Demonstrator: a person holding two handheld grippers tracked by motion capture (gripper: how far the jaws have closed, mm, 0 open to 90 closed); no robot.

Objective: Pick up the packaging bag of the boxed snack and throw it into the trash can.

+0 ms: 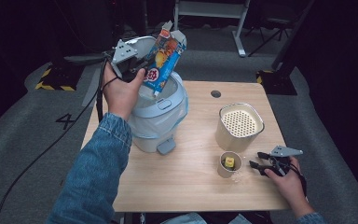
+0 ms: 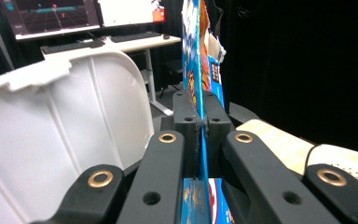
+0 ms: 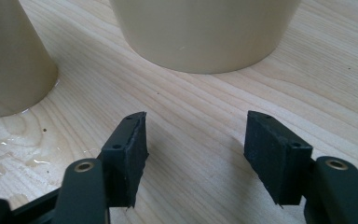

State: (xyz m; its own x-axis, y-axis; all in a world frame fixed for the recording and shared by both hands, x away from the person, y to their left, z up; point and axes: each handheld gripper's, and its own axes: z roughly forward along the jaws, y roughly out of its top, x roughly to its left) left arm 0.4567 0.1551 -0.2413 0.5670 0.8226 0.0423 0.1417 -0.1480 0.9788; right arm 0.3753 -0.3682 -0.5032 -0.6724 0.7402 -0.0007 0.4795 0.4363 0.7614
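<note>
Above the open pale-blue plastic pedal bin [image 1: 161,114], the left tool [image 1: 142,70] clamps a flattened blue drink carton [image 1: 164,58], not yet dropped in, while the right tool [image 1: 256,161] rests empty, jaws parted, on the table [image 1: 191,177].

- One flattened blue carton [image 1: 164,58] was held above the bin.
- One pale pedal bin [image 1: 156,119] stood on the table, lid raised.
- Two beige cups: one large with a perforated insert [image 1: 239,126], one small [image 1: 229,164] holding a yellow item.
- Two handheld grippers: left [image 1: 137,65], right [image 1: 261,163].
- One wooden table [image 1: 191,186].
</note>
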